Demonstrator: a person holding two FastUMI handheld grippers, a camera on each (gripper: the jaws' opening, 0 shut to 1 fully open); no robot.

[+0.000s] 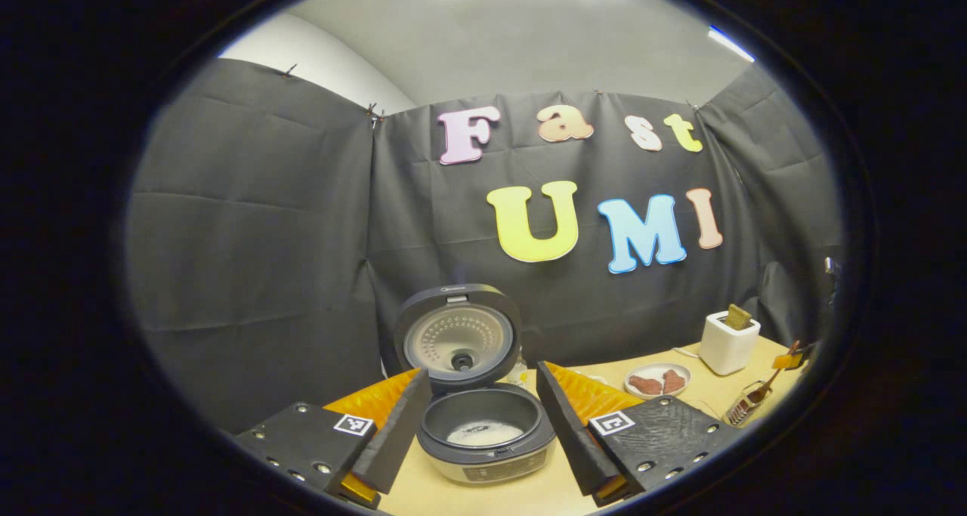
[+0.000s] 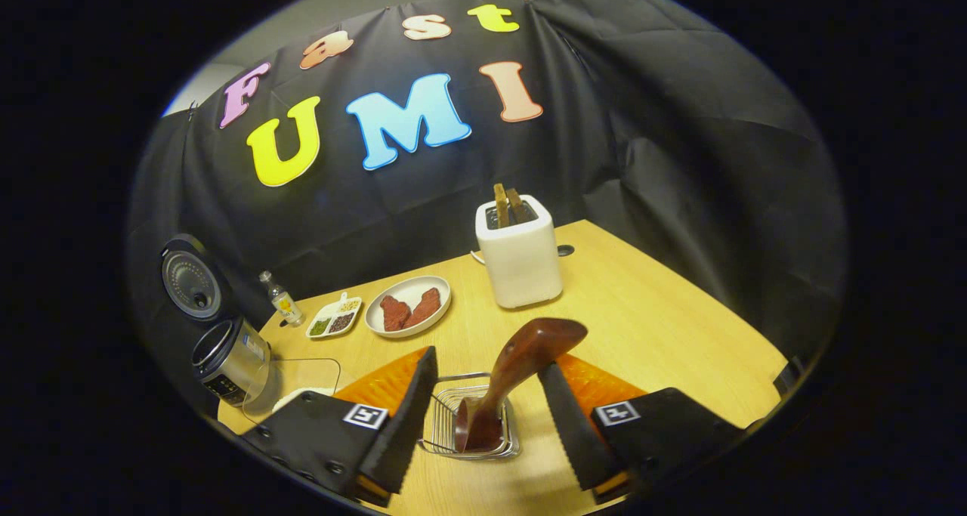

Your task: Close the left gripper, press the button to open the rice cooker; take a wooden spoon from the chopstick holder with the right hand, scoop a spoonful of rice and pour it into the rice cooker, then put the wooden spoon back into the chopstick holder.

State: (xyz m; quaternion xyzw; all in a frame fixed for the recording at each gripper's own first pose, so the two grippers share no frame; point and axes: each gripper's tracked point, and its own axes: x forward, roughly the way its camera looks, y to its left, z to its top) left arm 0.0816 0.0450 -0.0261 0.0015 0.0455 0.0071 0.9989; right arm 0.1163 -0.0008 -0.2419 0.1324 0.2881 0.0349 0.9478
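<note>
From my right gripper view the wooden spoon [image 2: 521, 372] stands in the chopstick holder [image 2: 472, 425] up front, toaster [image 2: 520, 255] behind it, plate [image 2: 408, 307] to its left, rice cooker [image 2: 227, 357] sits far left on the table [image 2: 665, 327]

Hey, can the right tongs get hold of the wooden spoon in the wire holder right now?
Probably yes. The right tongs are open, and the wooden spoon stands in the wire holder between the two fingers, with nothing in front of it.
</note>
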